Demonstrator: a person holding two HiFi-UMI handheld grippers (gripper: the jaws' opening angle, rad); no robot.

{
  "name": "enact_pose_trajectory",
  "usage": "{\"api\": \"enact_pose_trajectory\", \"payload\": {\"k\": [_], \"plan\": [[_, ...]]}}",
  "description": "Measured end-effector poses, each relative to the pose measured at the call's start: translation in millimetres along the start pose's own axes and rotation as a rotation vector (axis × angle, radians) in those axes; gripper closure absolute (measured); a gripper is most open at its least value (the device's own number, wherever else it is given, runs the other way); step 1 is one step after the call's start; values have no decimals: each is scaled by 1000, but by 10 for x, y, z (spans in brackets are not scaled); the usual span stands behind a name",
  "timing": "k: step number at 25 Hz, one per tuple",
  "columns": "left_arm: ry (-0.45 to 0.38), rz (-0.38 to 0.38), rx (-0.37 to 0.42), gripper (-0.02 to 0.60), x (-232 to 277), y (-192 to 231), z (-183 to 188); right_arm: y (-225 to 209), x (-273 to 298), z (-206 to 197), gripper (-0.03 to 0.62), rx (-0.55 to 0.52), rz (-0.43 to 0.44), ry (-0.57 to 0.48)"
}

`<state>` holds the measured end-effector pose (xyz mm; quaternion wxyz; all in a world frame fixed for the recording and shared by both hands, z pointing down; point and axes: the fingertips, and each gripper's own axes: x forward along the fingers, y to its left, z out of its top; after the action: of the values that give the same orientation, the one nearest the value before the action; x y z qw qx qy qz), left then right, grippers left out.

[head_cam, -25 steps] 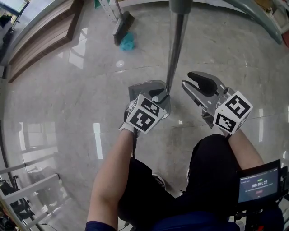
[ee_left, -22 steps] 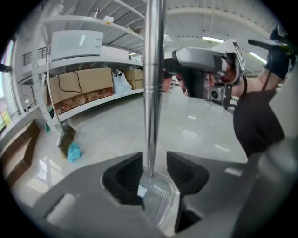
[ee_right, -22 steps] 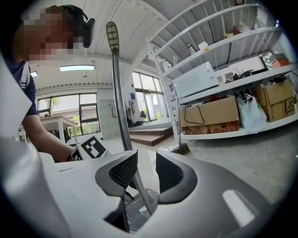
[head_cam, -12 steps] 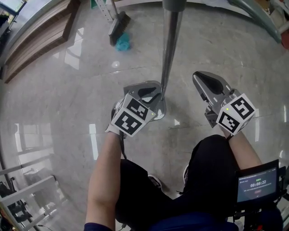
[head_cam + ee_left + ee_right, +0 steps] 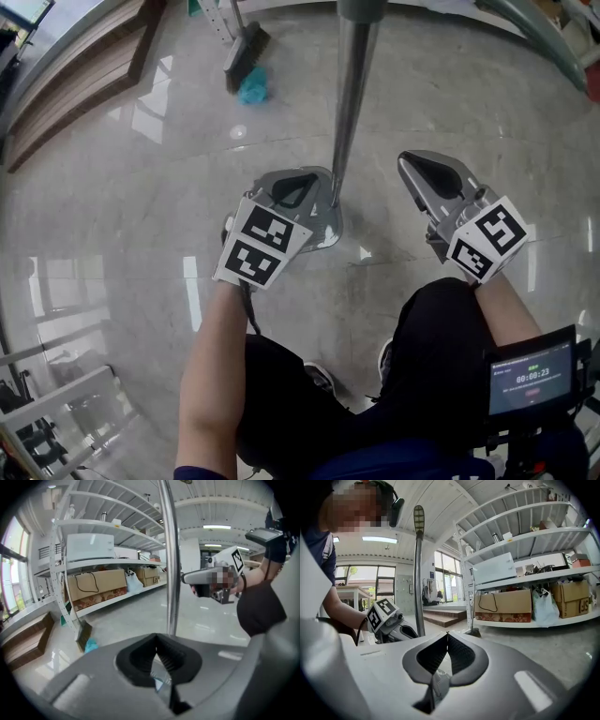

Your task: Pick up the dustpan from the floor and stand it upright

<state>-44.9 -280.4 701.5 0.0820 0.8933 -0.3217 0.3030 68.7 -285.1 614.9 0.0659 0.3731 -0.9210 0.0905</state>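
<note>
Polished grey marble floor (image 5: 122, 206) runs off to a white metal shelving rack (image 5: 93, 541) stacked with cardboard boxes, well beyond the pole. That tall silver metal dustpan pole (image 5: 345, 112) is the landmark: it stands upright in front of the seated person, and the pan at its foot is hidden from me.

The left gripper (image 5: 156, 638) sits just at the pole's foot on the person's side. Its jaws are pressed together with nothing between them, and the pole rises just past their tips. A second ago those jaws were spread at the pole; since then the gripper has let go and drawn back towards the person, its marker cube (image 5: 258, 246) now lower and further left in the head view.

The right gripper (image 5: 447, 634) hangs to the right of the pole, clear of it. Its jaws have also gone from apart to fully together and hold nothing, and it has barely shifted.

Far beyond the pole and to its left, a dark-bristled broom (image 5: 246, 54) leans by the rack with a teal cloth (image 5: 251, 89) beside it.
</note>
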Motion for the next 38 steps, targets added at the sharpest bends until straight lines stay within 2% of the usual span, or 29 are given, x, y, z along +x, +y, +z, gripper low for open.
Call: {"api": "enact_pose_trajectory", "payload": {"k": [3, 7, 11, 15, 20, 24, 30, 38], "plan": [[-26, 29, -27, 580, -36, 125, 37, -33, 57, -11, 582, 9, -5, 1], [16, 14, -50, 579, -55, 136, -27, -32, 94, -13, 582, 26, 2, -11], [15, 46, -39, 580, -75, 191, -29, -50, 158, 9, 582, 23, 20, -27], [-3, 16, -56, 580, 38, 68, 22, -50, 46, -39, 583, 27, 7, 0], [-5, 14, -53, 579, 110, 81, 20, -65, 44, -70, 582, 24, 13, 11], [20, -16, -78, 579, 153, 34, -52, -42, 4, -100, 582, 15, 16, 27], [-2, -1, -41, 579, 194, 55, -20, -52, -31, -75, 583, -5, 10, 35], [-5, -7, -60, 580, 128, 94, -4, -30, 22, -41, 583, -27, -2, 44]]}}
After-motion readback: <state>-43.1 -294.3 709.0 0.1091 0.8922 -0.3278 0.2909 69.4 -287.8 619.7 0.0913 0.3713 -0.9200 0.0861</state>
